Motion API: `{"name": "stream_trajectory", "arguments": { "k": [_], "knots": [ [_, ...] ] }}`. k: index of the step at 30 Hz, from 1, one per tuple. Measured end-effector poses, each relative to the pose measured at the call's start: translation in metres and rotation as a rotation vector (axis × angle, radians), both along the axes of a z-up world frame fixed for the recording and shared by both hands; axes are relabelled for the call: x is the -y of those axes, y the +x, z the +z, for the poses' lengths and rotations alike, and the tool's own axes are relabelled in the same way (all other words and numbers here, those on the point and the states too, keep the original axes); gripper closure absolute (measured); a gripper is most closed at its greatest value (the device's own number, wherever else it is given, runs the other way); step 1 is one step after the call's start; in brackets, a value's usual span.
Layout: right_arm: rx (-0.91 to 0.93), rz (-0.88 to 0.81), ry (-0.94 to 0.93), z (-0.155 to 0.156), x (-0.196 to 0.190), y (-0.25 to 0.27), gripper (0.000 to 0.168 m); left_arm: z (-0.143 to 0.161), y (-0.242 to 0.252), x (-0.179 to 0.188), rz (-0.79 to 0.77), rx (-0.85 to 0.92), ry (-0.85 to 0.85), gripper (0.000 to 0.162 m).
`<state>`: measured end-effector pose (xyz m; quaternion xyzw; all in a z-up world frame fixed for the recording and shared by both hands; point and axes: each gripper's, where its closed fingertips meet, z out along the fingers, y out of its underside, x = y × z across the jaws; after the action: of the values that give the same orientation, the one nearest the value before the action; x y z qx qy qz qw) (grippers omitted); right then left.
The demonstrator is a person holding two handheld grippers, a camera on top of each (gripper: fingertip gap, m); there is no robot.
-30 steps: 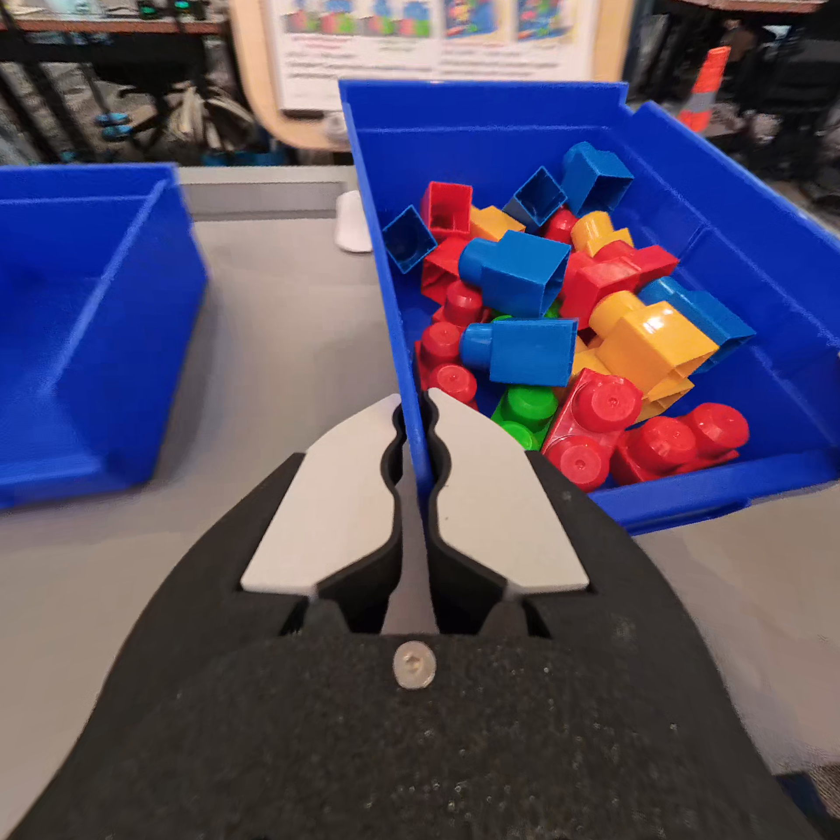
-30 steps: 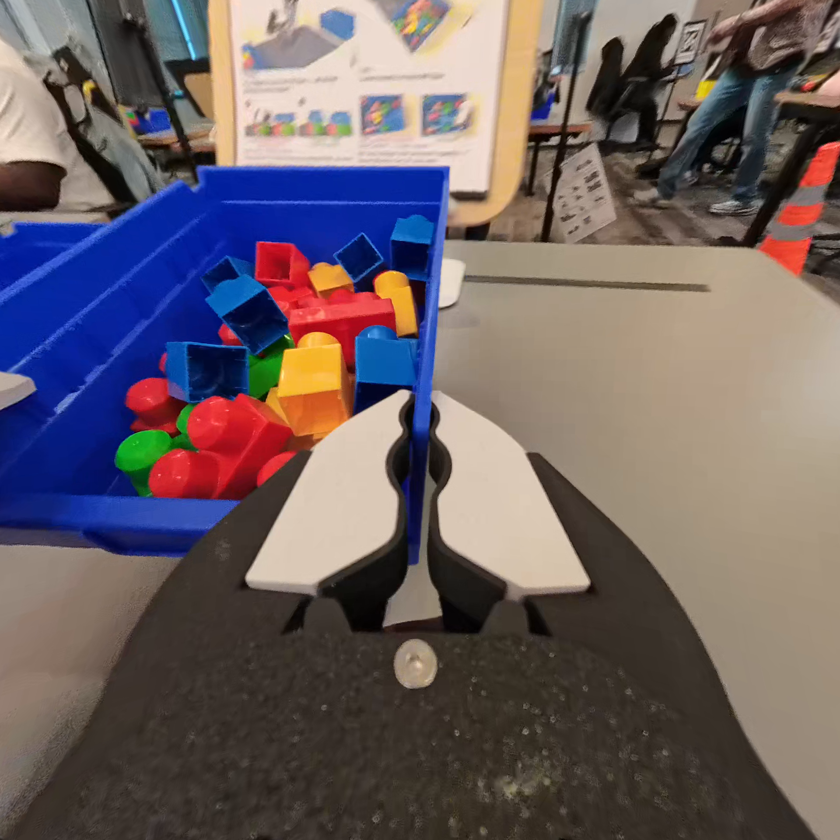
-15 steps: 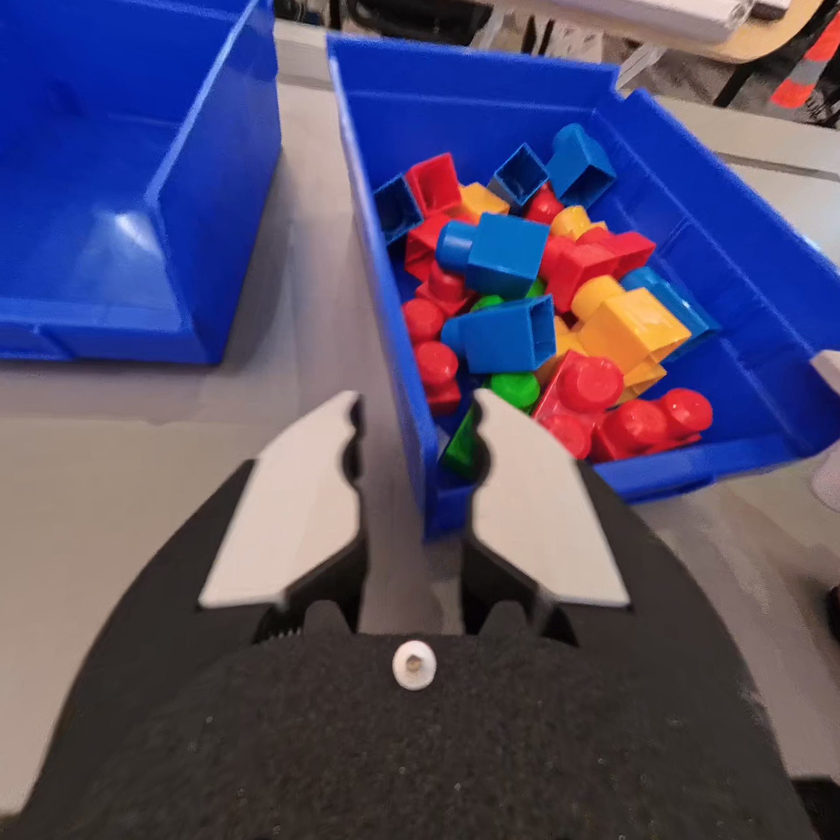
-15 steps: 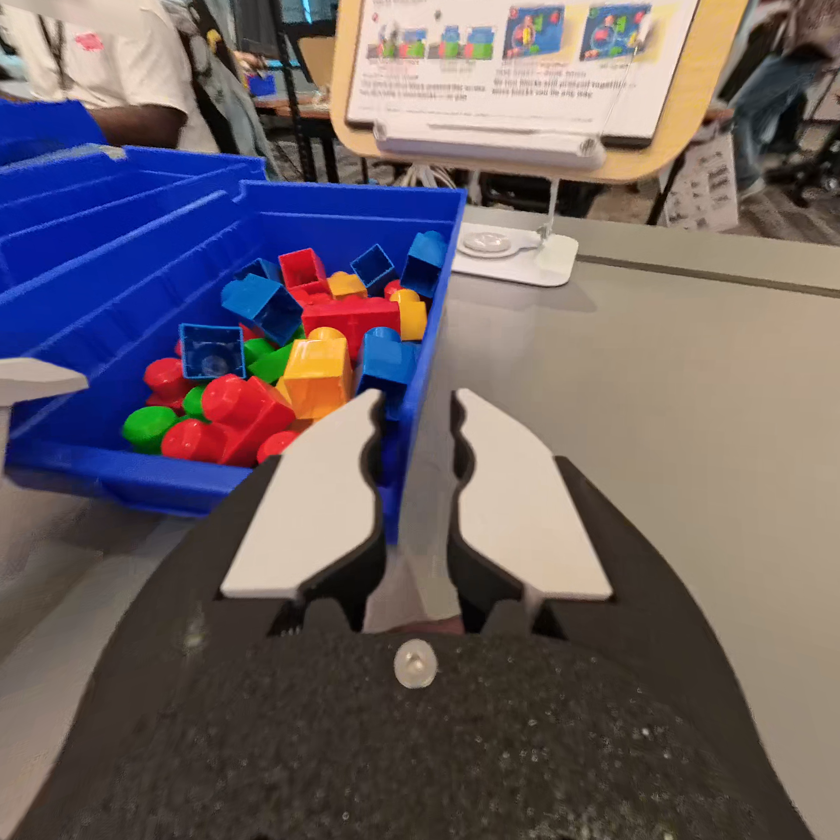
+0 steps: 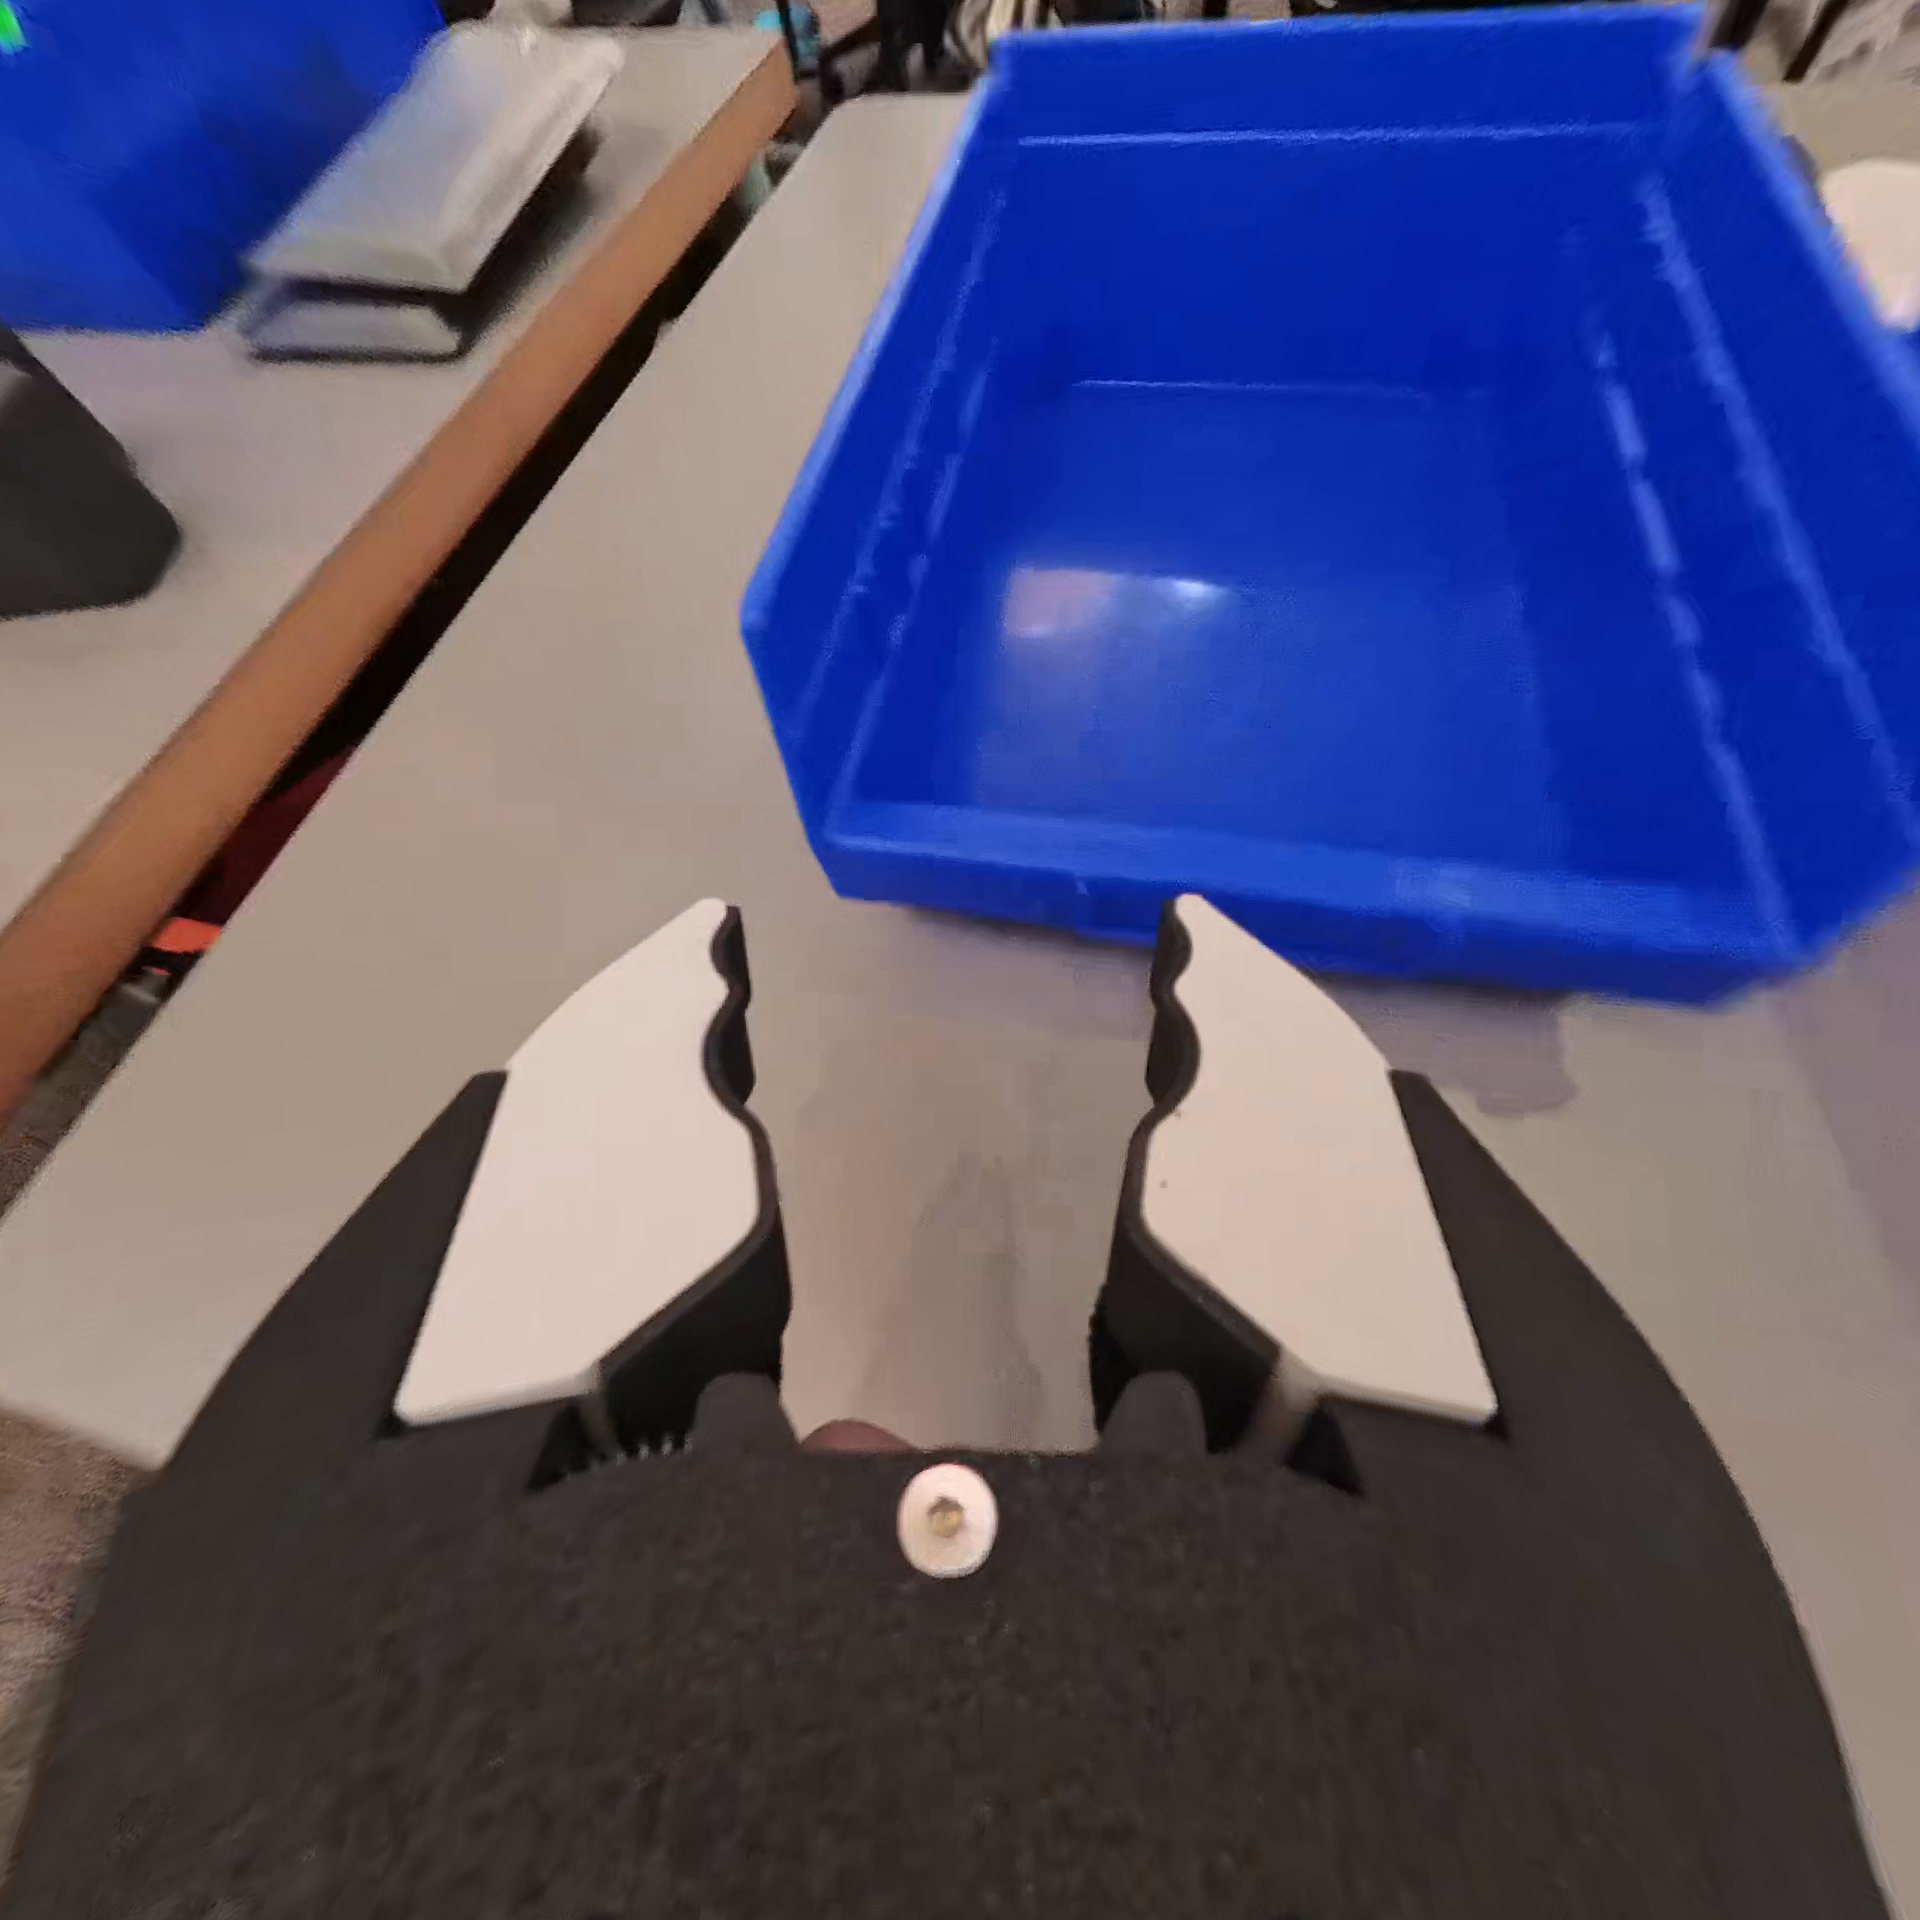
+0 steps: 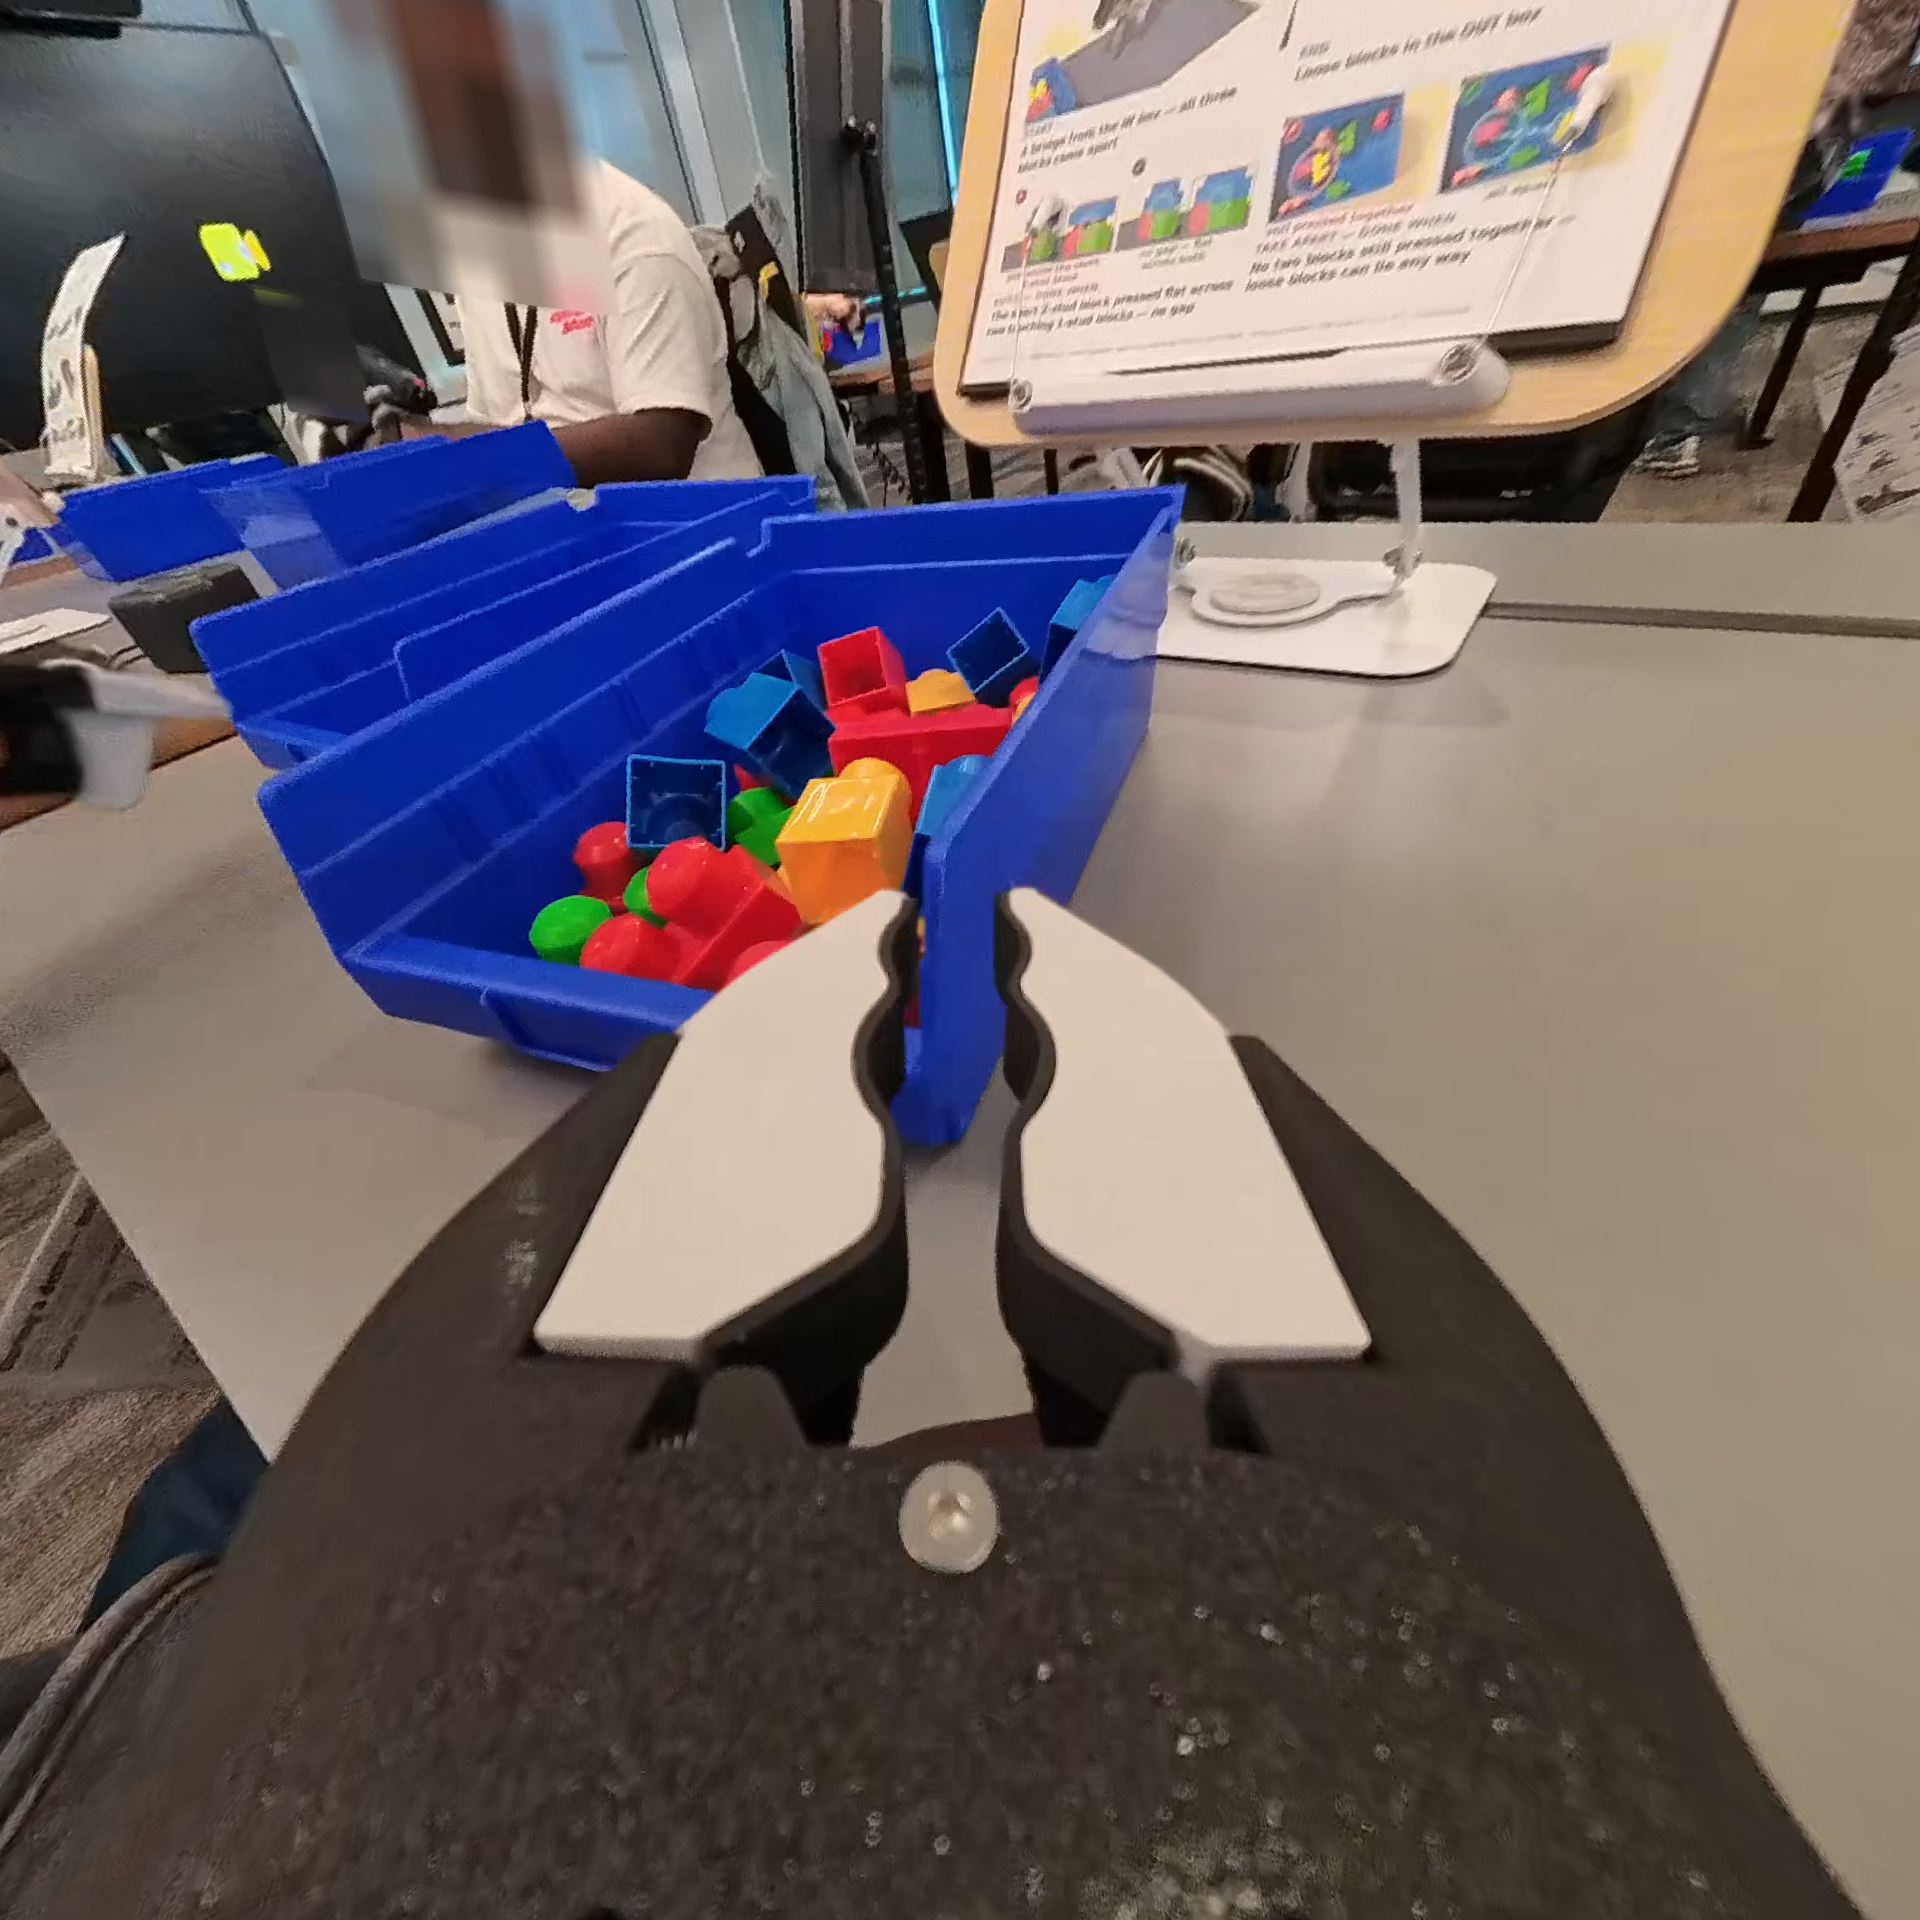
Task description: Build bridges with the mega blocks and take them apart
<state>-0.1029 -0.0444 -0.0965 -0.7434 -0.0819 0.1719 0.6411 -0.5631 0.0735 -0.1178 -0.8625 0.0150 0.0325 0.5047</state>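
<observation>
Grey-padded and spread wide, the jaws of the left gripper are holding nothing and hanging over bare desk, just short of the near wall of a blue bin whose floor is showing only a glare patch. That bin is sitting near the desk's left edge; beyond the edge a second tabletop is carrying a blurred grey object.

Parted more narrowly, the jaws of the right gripper are straddling the near right corner of another blue bin, its side wall running between the tips with a gap on each side, so they are not clamping it. Inside this bin the blocks are lying in a loose heap: chunky plastic pieces in red, blue, yellow and green, round studs on some, hollow square undersides facing up on others. None appear joined into a bridge.

Toward the desk's far edge a white stand is carrying an instruction sheet with printed lines and small coloured pictures. More blue bins and a seated person are showing to the left.
</observation>
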Motion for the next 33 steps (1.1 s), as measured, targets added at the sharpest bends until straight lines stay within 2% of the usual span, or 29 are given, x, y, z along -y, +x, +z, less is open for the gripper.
{"name": "stream_trajectory", "arguments": {
  "k": [5, 6, 7, 8, 10, 12, 15, 17, 19, 21, 24, 28, 29, 31, 33],
  "knots": [
    [0.028, 0.009, 0.027, 0.003, 0.002, -0.006, 0.156, -0.016, -0.036, -0.068, 0.037, 0.074, -0.026, 0.090],
    [0.033, 0.011, 0.029, 0.003, 0.002, -0.007, 0.156, -0.012, -0.038, -0.077, 0.015, 0.095, -0.008, 0.107],
    [0.031, 0.022, 0.029, 0.003, 0.003, -0.011, 0.156, -0.008, -0.032, -0.081, -0.036, 0.147, 0.004, 0.136],
    [0.031, 0.040, 0.027, 0.003, 0.005, -0.015, 0.156, -0.006, -0.024, -0.078, -0.069, 0.210, -0.002, 0.152],
    [0.054, 0.076, 0.038, 0.004, 0.011, -0.029, 0.156, -0.006, -0.006, -0.062, -0.120, 0.235, -0.016, 0.159],
    [0.090, 0.126, 0.061, 0.005, 0.020, -0.052, 0.156, -0.009, 0.002, -0.039, -0.091, 0.168, -0.008, 0.159],
    [0.126, 0.250, 0.039, -0.004, 0.036, -0.109, 0.152, -0.009, 0.012, 0.004, -0.044, 0.173, -0.005, 0.158],
    [0.172, 0.308, 0.008, -0.014, 0.044, -0.150, 0.146, -0.009, 0.013, 0.034, -0.010, 0.156, 0.011, 0.158],
    [0.177, 0.356, -0.015, -0.018, 0.049, -0.189, 0.132, -0.009, 0.015, 0.063, 0.001, 0.170, 0.014, 0.158],
    [0.185, 0.365, -0.016, -0.014, 0.049, -0.219, 0.126, -0.009, 0.014, 0.090, 0.009, 0.180, 0.018, 0.159],
    [0.197, 0.280, -0.014, -0.009, 0.036, -0.234, 0.126, -0.008, 0.011, 0.126, 0.020, 0.206, 0.032, 0.159],
    [0.191, 0.357, -0.113, -0.027, 0.036, -0.262, 0.136, -0.008, 0.019, 0.164, -0.012, 0.211, 0.054, 0.159],
    [0.206, 0.308, -0.113, -0.029, 0.035, -0.260, 0.142, -0.007, 0.022, 0.172, -0.008, 0.194, 0.062, 0.159],
    [0.226, 0.263, -0.084, -0.020, 0.036, -0.255, 0.153, 0.002, 0.025, 0.186, 0.017, 0.123, 0.107, 0.159],
    [0.194, 0.207, -0.014, 0.006, 0.032, -0.244, 0.161, 0.024, 0.034, 0.194, 0.019, 0.103, 0.177, 0.158]
  ]
}}
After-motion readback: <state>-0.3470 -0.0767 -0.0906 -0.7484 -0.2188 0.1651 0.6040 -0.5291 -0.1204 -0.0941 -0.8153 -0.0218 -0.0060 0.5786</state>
